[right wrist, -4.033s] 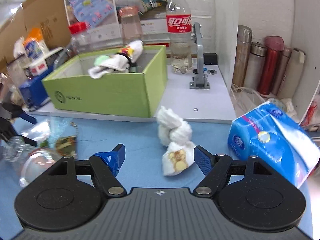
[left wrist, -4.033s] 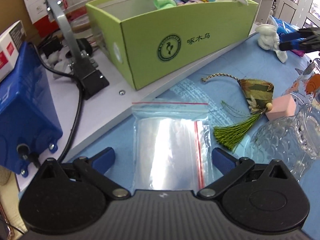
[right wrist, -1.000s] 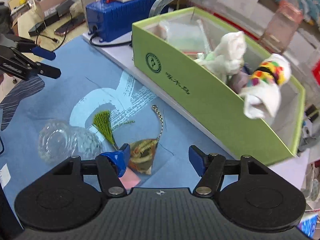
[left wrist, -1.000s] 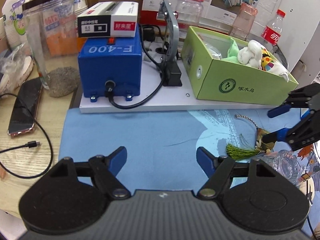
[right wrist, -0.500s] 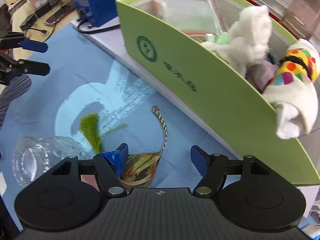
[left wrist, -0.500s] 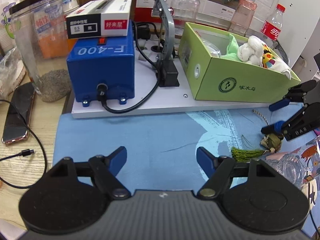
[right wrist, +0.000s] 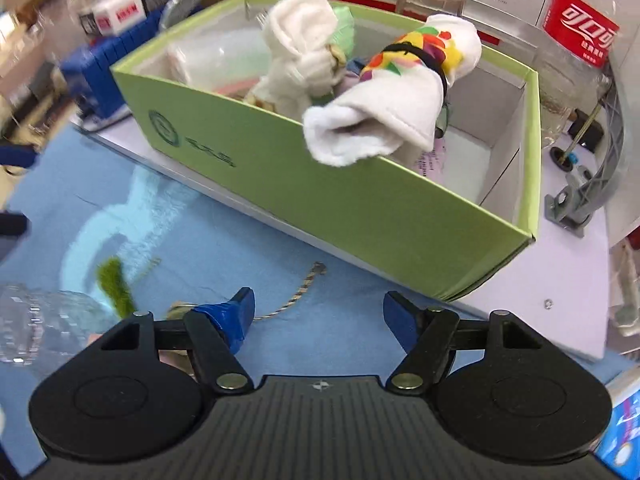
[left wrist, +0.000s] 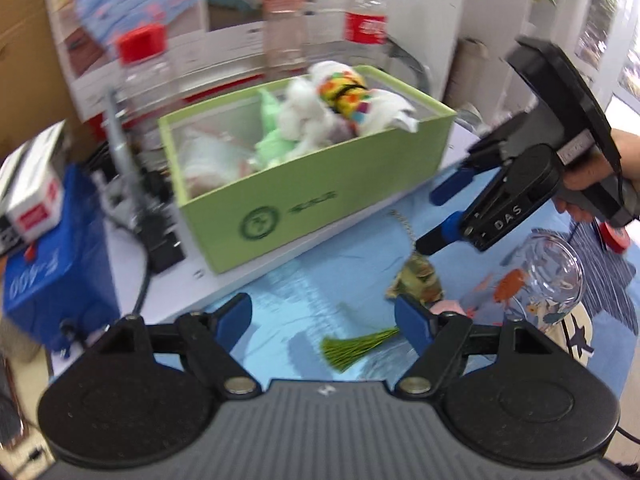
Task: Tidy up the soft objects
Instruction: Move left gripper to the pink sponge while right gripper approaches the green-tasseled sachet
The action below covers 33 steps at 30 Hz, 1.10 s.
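Note:
A green box (left wrist: 320, 200) (right wrist: 360, 200) holds white and colourful soft cloths (right wrist: 392, 92) and a light green cloth (left wrist: 276, 140). A camouflage-patterned sachet (left wrist: 416, 280) with a braided cord (right wrist: 300, 292) and green tassel (left wrist: 356, 344) (right wrist: 116, 284) lies on the blue mat in front of the box. My right gripper (left wrist: 436, 220) (right wrist: 318, 314) is open, its lower finger just above the sachet. My left gripper (left wrist: 324, 316) is open and empty, low over the mat near the tassel.
A glass jar (left wrist: 548, 280) lies right of the sachet, with a pink block (left wrist: 448, 306) beside it. A blue machine (left wrist: 48, 272), a grey metal stand (right wrist: 588, 184), a cola bottle (right wrist: 580, 36) and jars stand around the box on a white board.
My left gripper has swung right and closer to the box and the tassel. My right gripper has come lower over the sachet, nearer the box front.

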{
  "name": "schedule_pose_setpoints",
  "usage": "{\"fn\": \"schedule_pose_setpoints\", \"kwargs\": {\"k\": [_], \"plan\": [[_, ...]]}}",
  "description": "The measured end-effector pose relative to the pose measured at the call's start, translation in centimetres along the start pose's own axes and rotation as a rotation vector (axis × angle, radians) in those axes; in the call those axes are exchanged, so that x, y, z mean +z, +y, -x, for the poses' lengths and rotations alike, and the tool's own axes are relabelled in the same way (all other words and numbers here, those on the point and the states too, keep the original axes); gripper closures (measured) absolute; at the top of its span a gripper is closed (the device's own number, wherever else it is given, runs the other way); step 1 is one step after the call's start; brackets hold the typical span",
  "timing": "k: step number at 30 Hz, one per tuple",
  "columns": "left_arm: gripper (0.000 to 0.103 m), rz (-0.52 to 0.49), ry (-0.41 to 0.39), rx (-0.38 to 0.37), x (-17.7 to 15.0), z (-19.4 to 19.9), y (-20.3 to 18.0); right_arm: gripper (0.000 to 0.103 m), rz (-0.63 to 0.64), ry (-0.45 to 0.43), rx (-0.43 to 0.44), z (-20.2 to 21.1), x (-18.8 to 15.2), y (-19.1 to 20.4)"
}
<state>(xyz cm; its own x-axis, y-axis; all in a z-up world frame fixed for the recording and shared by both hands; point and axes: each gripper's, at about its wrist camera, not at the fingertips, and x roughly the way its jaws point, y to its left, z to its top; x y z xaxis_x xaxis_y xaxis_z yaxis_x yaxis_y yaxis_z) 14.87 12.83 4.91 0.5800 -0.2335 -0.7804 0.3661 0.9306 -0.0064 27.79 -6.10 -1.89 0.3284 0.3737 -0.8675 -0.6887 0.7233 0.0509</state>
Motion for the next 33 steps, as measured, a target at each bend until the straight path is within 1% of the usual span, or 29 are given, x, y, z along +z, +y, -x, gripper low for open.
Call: {"fn": "schedule_pose_setpoints", "kwargs": {"k": [2, 5, 8, 10, 12, 14, 17, 18, 20, 23, 25, 27, 29, 30, 31, 33], "plan": [[0.026, -0.020, 0.011, 0.016, 0.3, -0.4, -0.8, 0.046, 0.011, 0.018, 0.054, 0.2, 0.2, 0.4], [0.026, -0.002, 0.010, 0.009, -0.2, -0.1, -0.8, 0.045, 0.103, 0.046, 0.106, 0.0, 0.8, 2.4], [0.026, 0.019, 0.014, 0.022, -1.0, 0.6, -0.3, 0.045, 0.161, 0.081, 0.131, -0.9, 1.9, 3.8], [0.026, 0.029, 0.017, 0.044, -1.4, 0.9, 0.1, 0.045, 0.194, 0.065, 0.128, -1.2, 2.5, 4.5], [0.026, 0.039, 0.016, 0.051, -1.6, 1.1, 0.6, 0.045, 0.198, 0.047, 0.164, -1.5, 2.9, 4.7], [0.026, 0.054, 0.013, 0.051, -1.7, 1.2, 1.1, 0.045, 0.213, 0.077, 0.183, -2.2, 3.0, 5.1], [0.026, 0.074, 0.016, 0.048, -1.8, 1.0, 1.5, 0.045, 0.267, 0.149, 0.111, -3.3, 2.4, 5.6], [0.026, 0.077, 0.018, 0.047, -1.8, 1.0, 1.6, 0.045, 0.270, 0.161, 0.093, -3.4, 2.2, 5.3], [0.026, 0.071, 0.021, 0.043, -1.7, 0.9, 1.5, 0.044, 0.223, 0.159, 0.104, -3.1, 2.2, 4.2], [0.026, 0.036, 0.024, 0.033, -1.3, 0.7, 0.7, 0.044, 0.216, 0.151, -0.015, -2.1, 1.3, 2.5], [0.026, -0.024, 0.031, 0.022, -0.5, 0.4, -0.5, 0.044, 0.169, 0.140, -0.080, -1.3, 0.6, 0.7], [0.026, -0.113, 0.047, 0.011, 0.4, -0.3, -2.0, 0.044, 0.107, 0.102, -0.181, -0.2, -0.3, -1.1], [0.026, -0.217, 0.077, 0.010, 1.3, -1.5, -3.4, 0.044, 0.045, 0.024, -0.260, 1.4, -1.5, -2.2], [0.026, -0.271, 0.098, 0.008, 1.7, -2.2, -4.2, 0.044, 0.011, -0.025, -0.267, 2.4, -2.2, -2.6], [0.026, -0.313, 0.120, -0.008, 2.1, -2.8, -4.8, 0.044, -0.021, -0.075, -0.252, 3.4, -3.0, -2.8], [0.026, -0.372, 0.168, -0.064, 2.7, -3.8, -5.7, 0.043, -0.076, -0.165, -0.203, 5.2, -4.7, -2.7]]}}
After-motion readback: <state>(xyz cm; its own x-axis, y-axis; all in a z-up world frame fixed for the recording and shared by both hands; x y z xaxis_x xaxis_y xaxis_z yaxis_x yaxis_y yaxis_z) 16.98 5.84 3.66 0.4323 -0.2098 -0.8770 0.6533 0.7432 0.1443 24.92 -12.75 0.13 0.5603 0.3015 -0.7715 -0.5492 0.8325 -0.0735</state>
